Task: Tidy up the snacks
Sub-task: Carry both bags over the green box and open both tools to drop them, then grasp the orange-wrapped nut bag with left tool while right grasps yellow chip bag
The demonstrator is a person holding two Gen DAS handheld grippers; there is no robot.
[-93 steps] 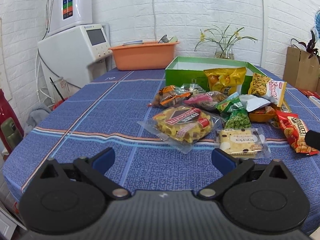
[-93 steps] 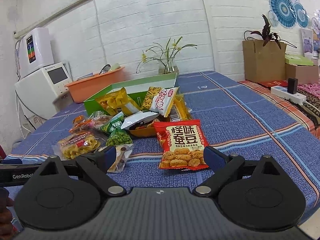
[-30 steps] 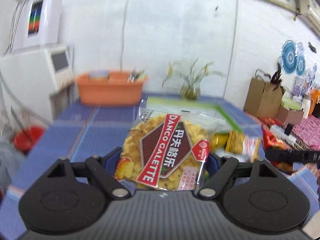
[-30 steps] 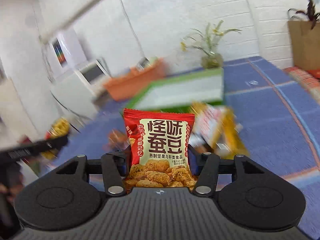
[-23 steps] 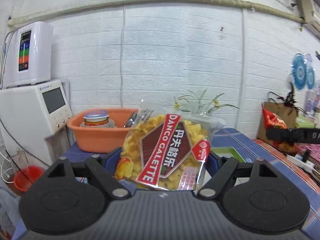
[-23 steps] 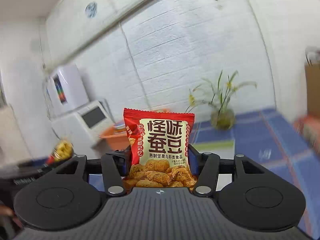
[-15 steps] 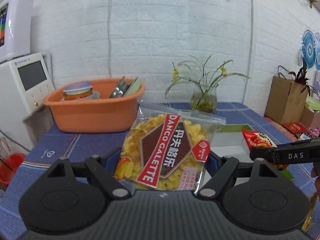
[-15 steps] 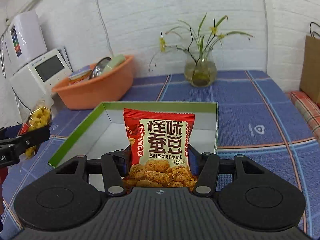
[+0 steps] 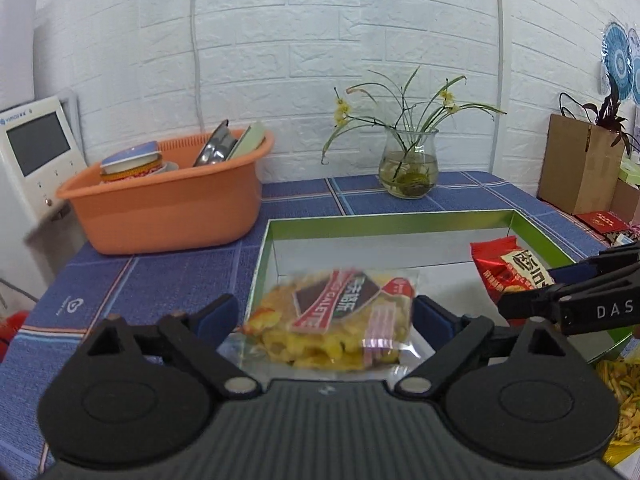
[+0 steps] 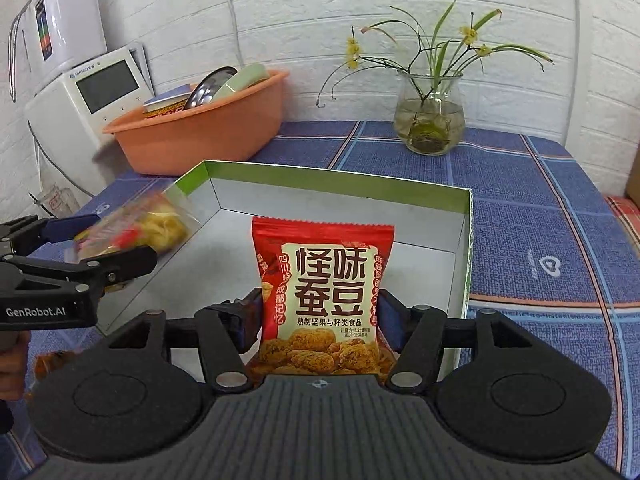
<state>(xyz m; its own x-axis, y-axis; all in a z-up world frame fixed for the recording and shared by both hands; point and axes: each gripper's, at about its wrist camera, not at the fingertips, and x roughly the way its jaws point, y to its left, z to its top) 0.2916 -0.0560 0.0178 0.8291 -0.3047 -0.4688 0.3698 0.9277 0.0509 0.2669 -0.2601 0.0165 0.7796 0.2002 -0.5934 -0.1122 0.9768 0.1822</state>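
A green box point(image 9: 400, 220) with a white inside stands open on the blue tablecloth; it also shows in the right wrist view point(image 10: 466, 240). My left gripper point(image 9: 324, 316) is open over the box's near left corner, and the clear galette bag point(image 9: 340, 320) is blurred and tilted flat between its spread fingers. The bag also shows in the right wrist view point(image 10: 156, 224). My right gripper point(image 10: 320, 316) is shut on the red snack bag point(image 10: 324, 292), held upright over the box. The red bag also shows in the left wrist view point(image 9: 508, 272).
An orange basin point(image 9: 168, 200) with dishes stands behind the box on the left. A glass vase with flowers point(image 9: 408, 172) stands behind it. A white appliance point(image 10: 88, 92) is at the far left. Yellow snack packs point(image 9: 624, 392) lie at the right edge.
Both grippers have moved down over the box. My left gripper has opened and the galette bag has tipped forward, dropping from it. My right gripper still holds the red bag.
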